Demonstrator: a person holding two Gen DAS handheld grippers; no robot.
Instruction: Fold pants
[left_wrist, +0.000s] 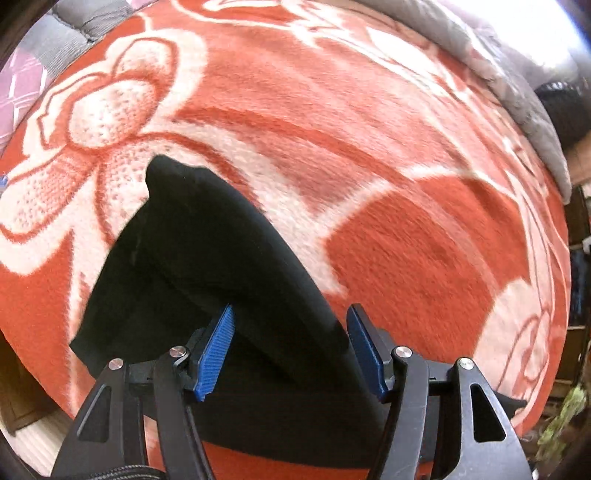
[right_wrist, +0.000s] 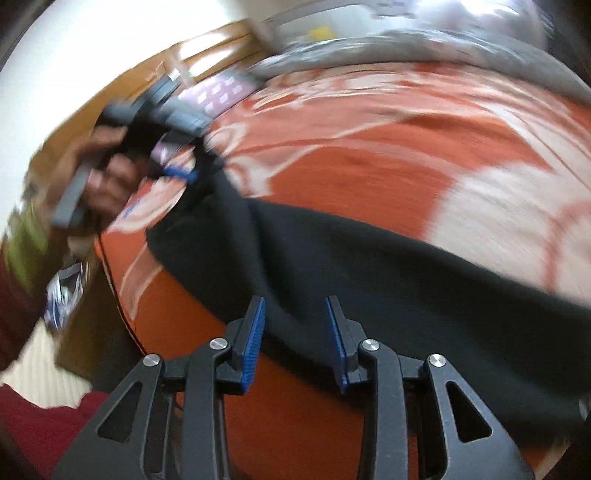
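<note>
Left wrist view first: the left gripper (left_wrist: 290, 349) points steeply down at the black pants (left_wrist: 207, 266), which lie on the orange-and-white blanket (left_wrist: 424, 240). The cloth runs away from the tool in a long strip, narrowing to a corner up ahead and to the left. The jaws stand wide, with the cloth below and between the blue pads (left_wrist: 218, 347), but neither pad presses on it; nothing is held. That reads as a hand free above the cloth, probably choosing a fresh edge for the next fold. A grey quilt (left_wrist: 517, 85) lies along the blanket's far edge.

Right wrist view now, and it is badly smeared. The right gripper (right_wrist: 295, 341) tilts down over the near edge of the pants (right_wrist: 369, 273), which stretch as a dark band from its tips across to the right. Its jaws are at a middling gap; the pads frame the cloth edge without clearly pinching it, so no grip here as far as the blur allows. Ahead and to the left, the person's hand (right_wrist: 107, 181) carries the left gripper (right_wrist: 181, 173) above the far end of the pants; whether it touches the cloth there, I cannot tell. A dark red sleeve (right_wrist: 33, 424) sits low on the left.
</note>
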